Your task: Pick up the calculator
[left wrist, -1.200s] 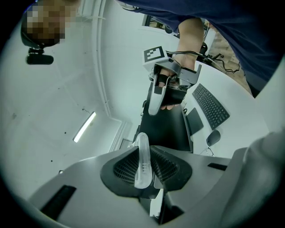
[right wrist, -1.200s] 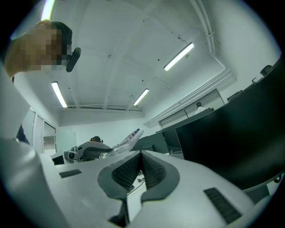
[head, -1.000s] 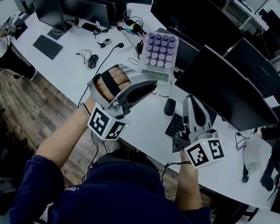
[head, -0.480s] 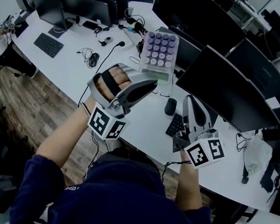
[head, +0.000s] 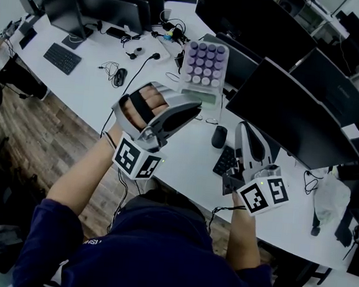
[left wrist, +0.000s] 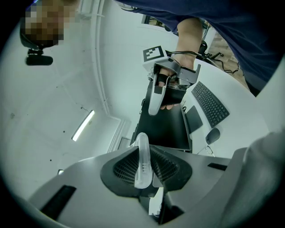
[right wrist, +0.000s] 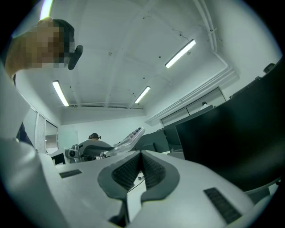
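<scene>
The calculator (head: pixel 204 64), pale with purple round keys, hangs in the air above the white desk (head: pixel 90 91). My left gripper (head: pixel 197 108) is shut on its near end. In the left gripper view the calculator (left wrist: pixel 142 162) shows edge-on, pinched between the dark pads (left wrist: pixel 124 167). My right gripper (head: pixel 243 128) floats to the right over a black keyboard (head: pixel 227 160), shut with nothing in it. In the right gripper view its pads (right wrist: pixel 129 171) meet at the tip, and the calculator (right wrist: pixel 128 139) shows beyond them in the left gripper (right wrist: pixel 89 149).
Large dark monitors (head: pixel 294 118) stand along the back and right of the desk. A black mouse (head: pixel 217 137) lies beside the keyboard. Farther left are a second keyboard (head: pixel 61 59), another mouse (head: pixel 119 77) and loose cables (head: pixel 143 58). Wooden floor (head: pixel 36 140) lies below the desk edge.
</scene>
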A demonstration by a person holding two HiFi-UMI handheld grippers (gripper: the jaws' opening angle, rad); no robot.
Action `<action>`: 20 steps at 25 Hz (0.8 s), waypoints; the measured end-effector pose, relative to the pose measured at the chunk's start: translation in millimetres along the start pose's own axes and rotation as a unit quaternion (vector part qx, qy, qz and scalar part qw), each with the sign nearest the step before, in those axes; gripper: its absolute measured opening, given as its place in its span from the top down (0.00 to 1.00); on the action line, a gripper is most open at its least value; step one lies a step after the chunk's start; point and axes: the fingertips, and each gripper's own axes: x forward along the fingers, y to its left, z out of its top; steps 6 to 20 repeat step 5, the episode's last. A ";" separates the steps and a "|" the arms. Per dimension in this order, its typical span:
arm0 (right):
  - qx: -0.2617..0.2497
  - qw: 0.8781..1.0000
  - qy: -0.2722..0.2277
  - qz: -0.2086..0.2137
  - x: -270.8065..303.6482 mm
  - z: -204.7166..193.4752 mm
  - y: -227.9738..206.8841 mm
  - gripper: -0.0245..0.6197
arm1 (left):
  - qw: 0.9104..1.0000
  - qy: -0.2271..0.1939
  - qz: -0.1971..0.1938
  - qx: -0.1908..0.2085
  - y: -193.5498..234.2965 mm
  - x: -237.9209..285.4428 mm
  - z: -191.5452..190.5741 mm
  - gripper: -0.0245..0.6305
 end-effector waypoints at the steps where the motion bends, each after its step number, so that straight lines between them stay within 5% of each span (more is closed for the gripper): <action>1: 0.000 1.000 0.000 0.000 0.2 -0.1 0.0 0.95 | 1.000 0.000 0.000 0.000 0.0 0.5 0.1 0.82; 20: 0.000 1.000 0.001 0.002 0.9 -0.4 0.2 0.95 | 1.000 0.000 -0.002 -0.001 -0.8 2.0 0.3 0.82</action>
